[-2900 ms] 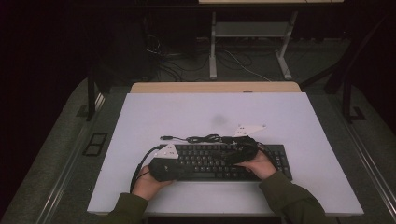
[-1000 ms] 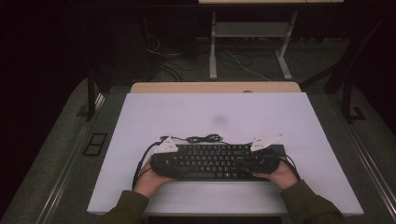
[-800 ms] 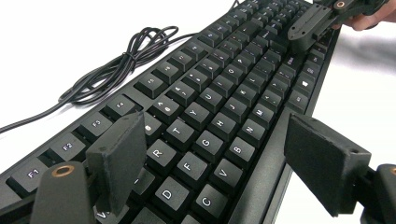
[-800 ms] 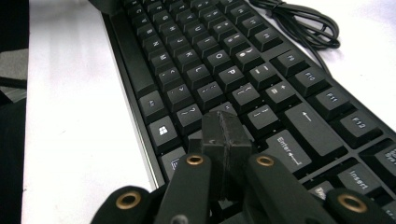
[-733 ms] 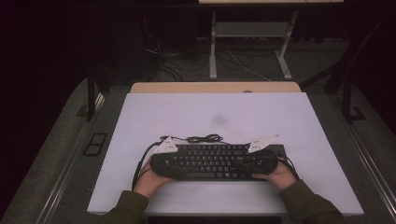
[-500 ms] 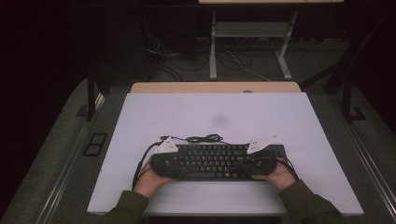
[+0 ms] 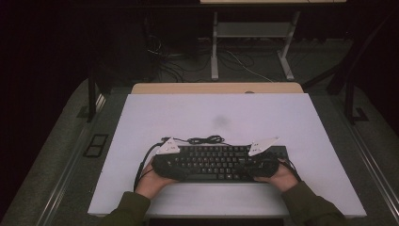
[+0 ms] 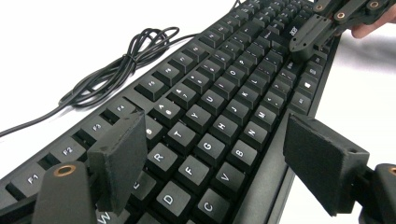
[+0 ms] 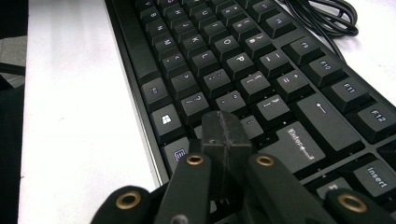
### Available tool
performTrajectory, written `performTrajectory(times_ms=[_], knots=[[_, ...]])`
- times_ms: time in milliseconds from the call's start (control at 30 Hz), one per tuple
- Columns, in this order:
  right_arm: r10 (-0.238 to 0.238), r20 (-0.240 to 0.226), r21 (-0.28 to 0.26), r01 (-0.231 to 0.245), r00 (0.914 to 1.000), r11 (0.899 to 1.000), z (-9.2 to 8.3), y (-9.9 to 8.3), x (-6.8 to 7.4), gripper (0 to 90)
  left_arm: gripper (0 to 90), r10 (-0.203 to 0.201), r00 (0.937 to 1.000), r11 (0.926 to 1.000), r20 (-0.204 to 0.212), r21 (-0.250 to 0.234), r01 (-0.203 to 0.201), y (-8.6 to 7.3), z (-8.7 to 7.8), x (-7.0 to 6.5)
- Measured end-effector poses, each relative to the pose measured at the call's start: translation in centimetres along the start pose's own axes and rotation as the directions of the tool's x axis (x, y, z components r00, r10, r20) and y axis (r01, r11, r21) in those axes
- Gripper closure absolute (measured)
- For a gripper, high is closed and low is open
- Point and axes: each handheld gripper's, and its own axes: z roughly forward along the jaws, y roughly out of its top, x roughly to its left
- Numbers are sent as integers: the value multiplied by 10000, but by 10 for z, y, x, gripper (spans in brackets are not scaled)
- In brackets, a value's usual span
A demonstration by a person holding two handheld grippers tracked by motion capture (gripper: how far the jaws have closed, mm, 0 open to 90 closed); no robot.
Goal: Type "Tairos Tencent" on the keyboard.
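Observation:
A black keyboard (image 7: pixel 214 162) lies flat near the front of the white table (image 7: pixel 216 113), with its coiled cable (image 7: pixel 207 140) just behind it. At the keyboard's left end my left gripper (image 7: pixel 178 167) is open. In the left gripper view its gripper (image 8: pixel 219 158) has its pads (image 8: pixel 119 156) spread wide over the letter keys (image 8: pixel 205 116), holding nothing. My right gripper (image 7: pixel 247 167) is at the keyboard's right end. In the right gripper view its gripper (image 9: pixel 225 133) is shut with nothing between the pads, low over the keys beside Enter (image 9: pixel 299 142). The right gripper's shut tip (image 8: pixel 310 35) also appears far off.
Bare white table surface lies behind and to both sides of the keyboard. A wooden strip (image 7: pixel 216 88) borders the table's far edge. Beyond it, a desk frame (image 7: pixel 254 33) and floor cables (image 7: pixel 244 59) stand in the dark.
The right hand has moved from the keyboard's middle-right out to its right end. Over the last second both hands have hardly shifted.

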Motion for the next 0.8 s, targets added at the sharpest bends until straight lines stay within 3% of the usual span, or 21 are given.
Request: performTrajectory(times_ms=[200,467,633,800], knots=[[-6,11,-2,6,10000,10000,0,0,0,893,290,-20,9999,9999,-119,-127,18,5,3,3],[16,6,-14,-16,10000,10000,0,0,0,893,604,105,9995,9998,-290,-145,-109,11,7,7],[13,5,-12,-13,10000,10000,0,0,0,893,817,220,9994,9997,-273,106,-217,13,10,8],[3,-4,-26,-3,10000,10000,0,-1,0,893,888,277,9992,9991,-299,342,-266,13,15,8]])
